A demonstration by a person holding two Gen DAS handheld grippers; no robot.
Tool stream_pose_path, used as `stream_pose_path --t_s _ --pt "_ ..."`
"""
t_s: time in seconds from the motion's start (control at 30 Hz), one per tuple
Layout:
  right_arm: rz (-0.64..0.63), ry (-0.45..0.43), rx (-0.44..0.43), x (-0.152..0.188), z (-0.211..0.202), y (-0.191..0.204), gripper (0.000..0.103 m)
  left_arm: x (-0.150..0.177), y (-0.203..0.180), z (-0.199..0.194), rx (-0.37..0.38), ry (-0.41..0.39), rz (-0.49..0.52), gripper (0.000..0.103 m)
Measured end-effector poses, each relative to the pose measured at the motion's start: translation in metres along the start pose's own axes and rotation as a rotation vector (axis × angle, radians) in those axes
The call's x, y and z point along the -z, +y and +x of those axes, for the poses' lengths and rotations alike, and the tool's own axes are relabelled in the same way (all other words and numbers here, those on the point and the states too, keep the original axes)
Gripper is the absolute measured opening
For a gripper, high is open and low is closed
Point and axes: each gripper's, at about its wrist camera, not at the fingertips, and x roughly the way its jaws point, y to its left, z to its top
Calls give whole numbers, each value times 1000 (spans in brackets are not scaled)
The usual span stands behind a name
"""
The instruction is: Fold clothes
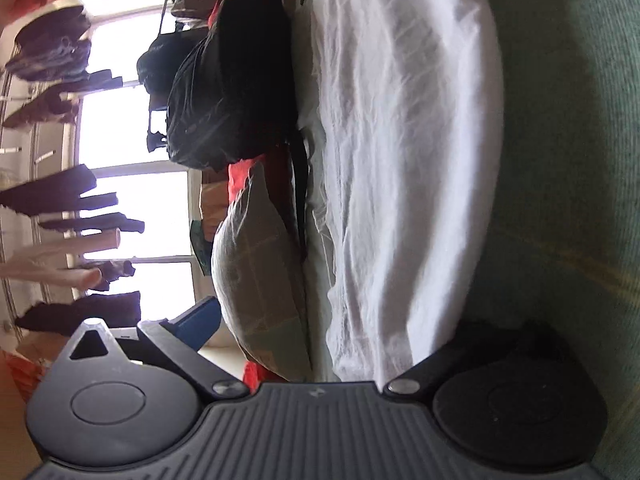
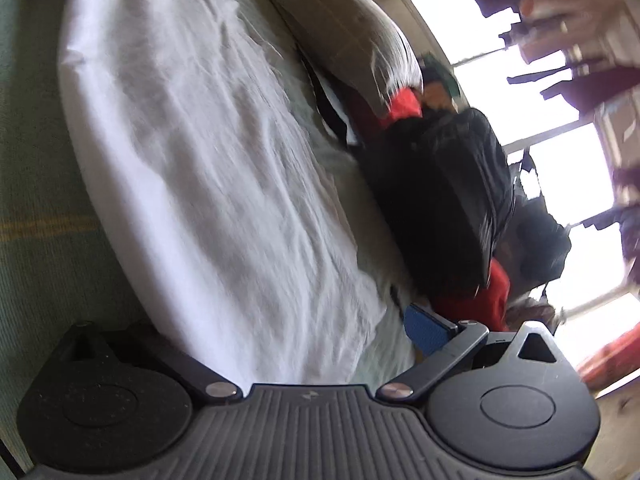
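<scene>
left gripper [image 1: 340,344]: jaws wide apart | right gripper [image 2: 304,344]: jaws wide apart | white garment [image 1: 408,168] at 12 o'clock, flat on green bedcover [image 1: 568,160]

Home bedroom, lived-in, doubling as a laundry-drying spot.
Green bedspread [image 1: 568,160] is covering a bed, with a grey pillow [image 1: 260,272] and a black bag [image 1: 232,92] sitting at one side; dark clothes [image 1: 60,192] are hanging on a rack in front of a bright window [image 1: 132,196].
</scene>
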Motion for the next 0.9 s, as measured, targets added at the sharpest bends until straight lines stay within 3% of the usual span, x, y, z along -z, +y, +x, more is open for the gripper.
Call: stream_pose_path --t_s 0.03,0.1,0.17,0.27,0.4,0.5,0.57,0.63,0.9 --pt "-23 -15 9 -5 -1 4 102 -3 -3 0 -5 1 18 85" --pt "-33 -23 4 -7 -1 8 99 -6 -9 1 -12 1 46 52" --pt "-25 -32 -9 -4 -5 9 91 -1 -16 -2 7 -7 6 34" --pt "-1 -43 -25 3 -6 6 90 2 -13 -1 35 7 -53 33" --pt "12 -36 -55 2 -1 6 86 -5 -23 -3 15 20 15 24" --pt "-4 -38 -90 2 -5 14 64 -5 -24 -2 24 33 -4 16" --pt "-17 -41 -113 2 -8 22 37 -4 -21 -3 32 30 -16 10" --pt "-49 -41 -130 1 -9 32 18 -3 -18 -4 41 28 -28 10" --pt "-4 -51 -141 0 -17 15 8 2 -4 -7 54 15 -79 10"
